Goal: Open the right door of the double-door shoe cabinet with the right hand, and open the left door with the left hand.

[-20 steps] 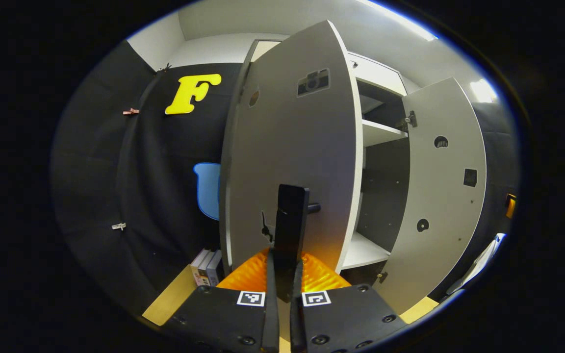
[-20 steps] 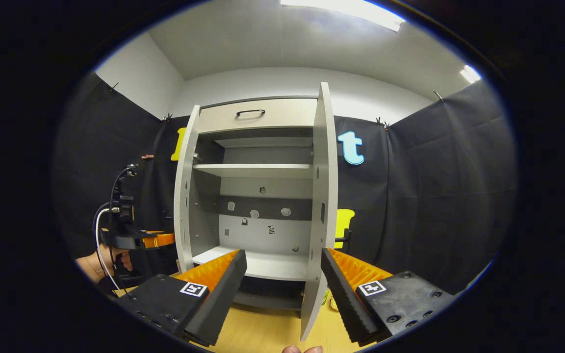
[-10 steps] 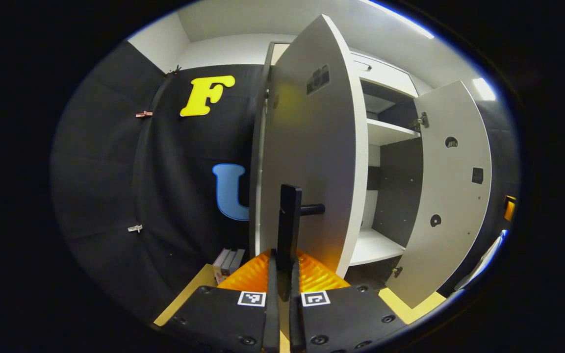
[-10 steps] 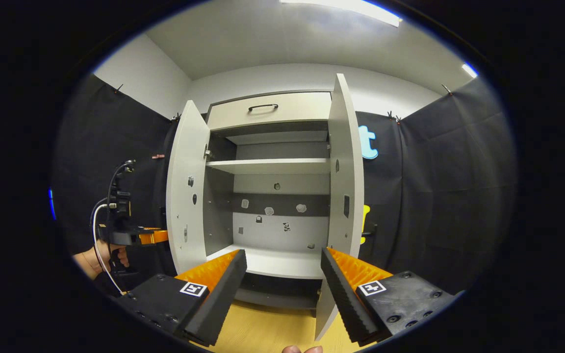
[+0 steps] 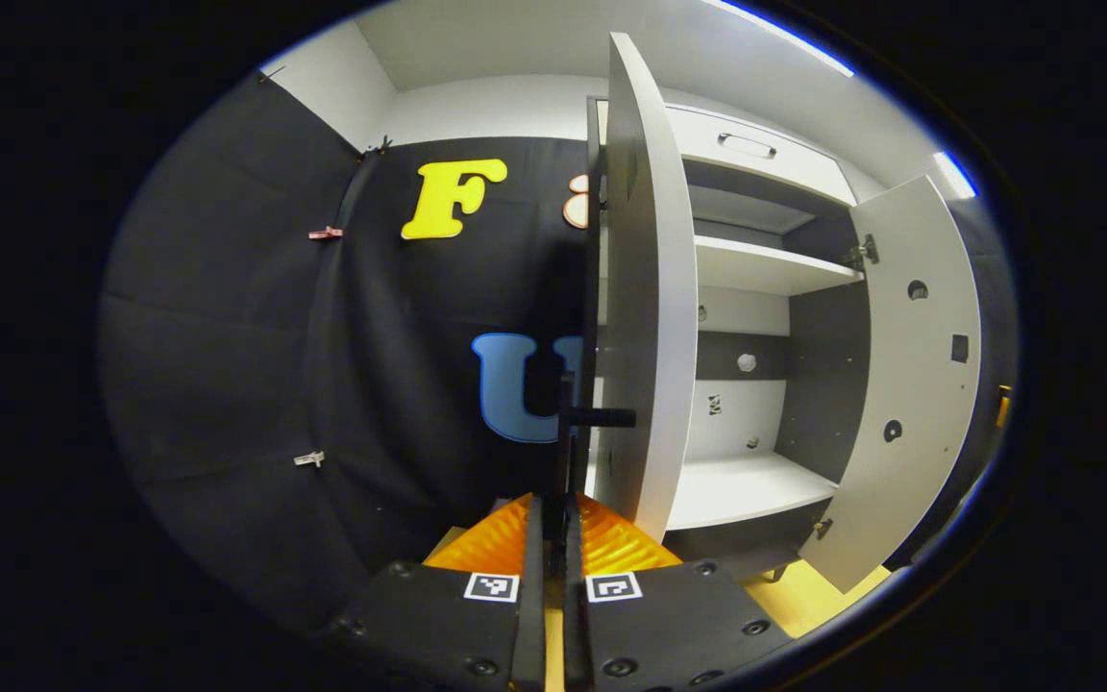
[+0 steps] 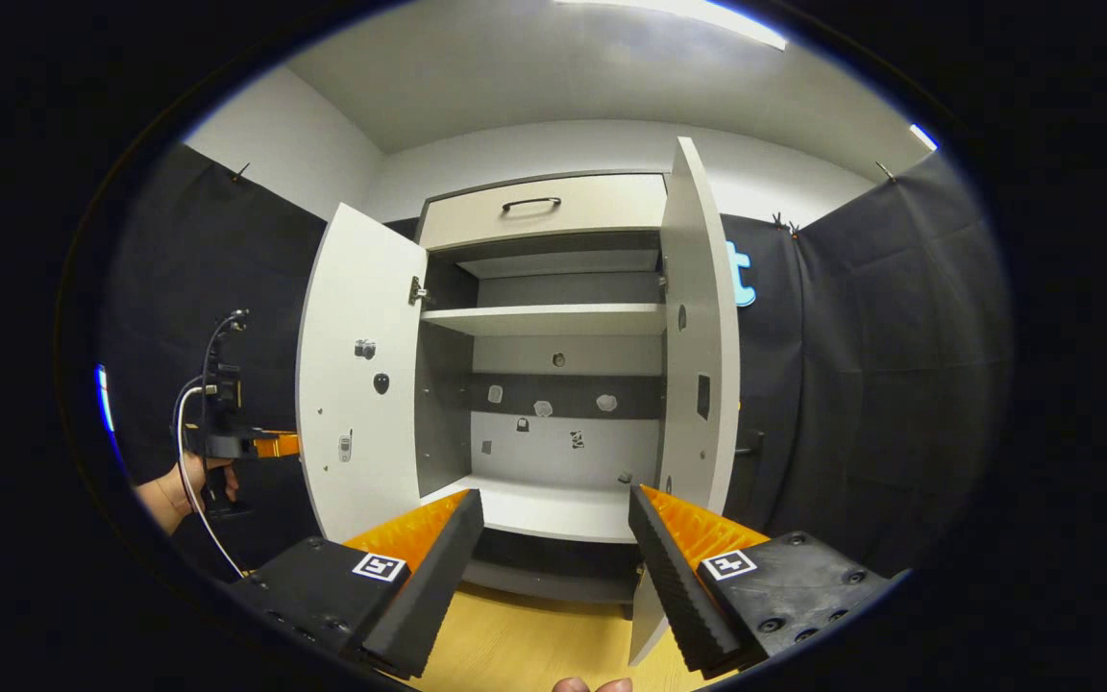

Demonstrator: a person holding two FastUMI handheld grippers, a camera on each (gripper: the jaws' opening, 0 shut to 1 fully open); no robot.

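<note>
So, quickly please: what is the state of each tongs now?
Left tongs: closed on the left door handle.
Right tongs: open, holding nothing, in front of the cabinet.

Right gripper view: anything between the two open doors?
Only the cabinet's open inside: a bare upper shelf and bare bottom shelf lie between the left door and right door.

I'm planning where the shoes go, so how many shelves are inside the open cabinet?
2 show: an upper shelf just below the drawer, and a bottom shelf by the cabinet floor. The right gripper's fingers cover part of the bottom shelf.
</note>
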